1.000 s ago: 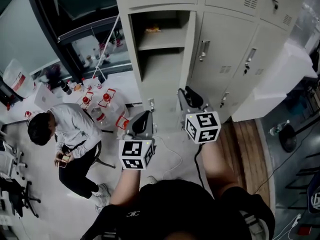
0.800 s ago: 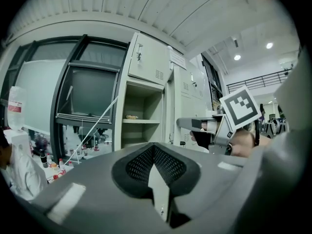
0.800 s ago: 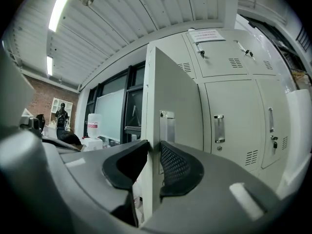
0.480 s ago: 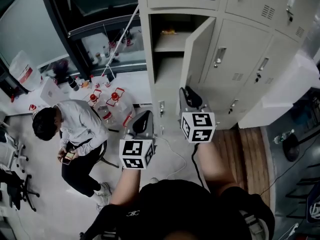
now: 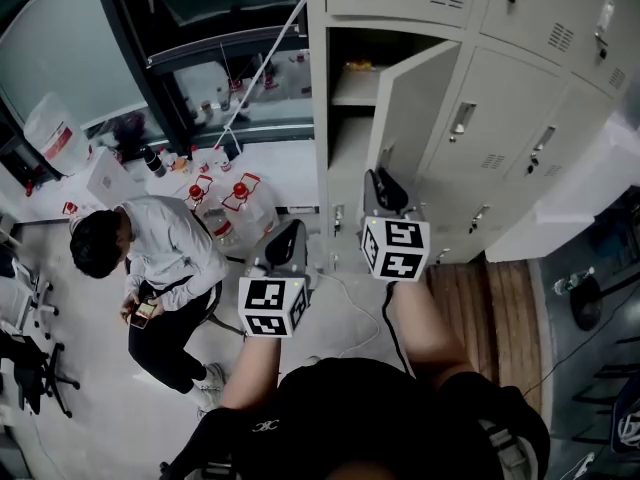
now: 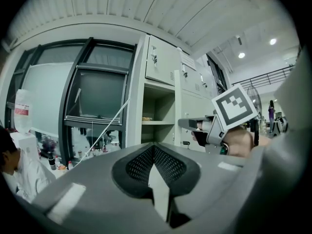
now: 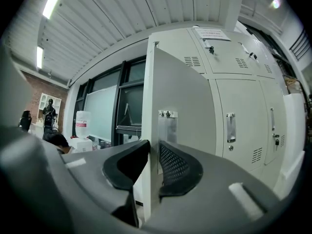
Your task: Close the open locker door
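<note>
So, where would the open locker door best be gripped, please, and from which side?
Take the locker door by its free vertical edge, coming level from the front so the jaws straddle the thin sheet. It stands partly open with that edge facing you; stay below the latch plate.

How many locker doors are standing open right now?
1: the door of the leftmost locker, swung partway out. Every other door in view is shut; more lockers may lie outside the frame.

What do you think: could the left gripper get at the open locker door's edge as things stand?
Probably yes: nothing stands between the left gripper and the locker door, but the right gripper, whose jaws have just been closing round that edge, leaves little room there.
</note>
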### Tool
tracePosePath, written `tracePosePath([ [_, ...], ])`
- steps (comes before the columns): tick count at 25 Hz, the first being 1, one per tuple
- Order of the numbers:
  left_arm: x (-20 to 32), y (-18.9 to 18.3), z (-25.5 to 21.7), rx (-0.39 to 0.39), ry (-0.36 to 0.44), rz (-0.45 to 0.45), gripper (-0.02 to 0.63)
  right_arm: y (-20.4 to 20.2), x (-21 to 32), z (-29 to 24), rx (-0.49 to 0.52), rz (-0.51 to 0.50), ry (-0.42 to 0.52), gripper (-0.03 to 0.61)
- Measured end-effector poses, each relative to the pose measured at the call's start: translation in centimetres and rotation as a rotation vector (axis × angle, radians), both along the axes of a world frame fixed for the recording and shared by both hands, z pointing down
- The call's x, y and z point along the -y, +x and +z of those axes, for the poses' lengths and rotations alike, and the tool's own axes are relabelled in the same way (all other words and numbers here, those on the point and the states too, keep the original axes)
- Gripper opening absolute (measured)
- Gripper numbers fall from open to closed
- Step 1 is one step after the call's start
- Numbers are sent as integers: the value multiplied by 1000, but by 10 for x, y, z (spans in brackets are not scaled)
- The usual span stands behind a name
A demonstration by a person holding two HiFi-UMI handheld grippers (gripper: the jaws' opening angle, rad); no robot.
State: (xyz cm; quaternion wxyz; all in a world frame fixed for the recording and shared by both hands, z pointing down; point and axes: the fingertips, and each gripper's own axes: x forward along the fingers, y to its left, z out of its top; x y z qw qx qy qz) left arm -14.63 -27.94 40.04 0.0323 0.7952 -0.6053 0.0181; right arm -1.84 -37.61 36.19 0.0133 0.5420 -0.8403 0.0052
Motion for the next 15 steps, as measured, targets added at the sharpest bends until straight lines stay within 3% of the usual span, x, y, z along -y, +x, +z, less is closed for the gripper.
tracePosePath([
  [15, 18, -59, 10, -22, -8, -22, 0, -52, 51, -1, -2, 63, -8, 77],
])
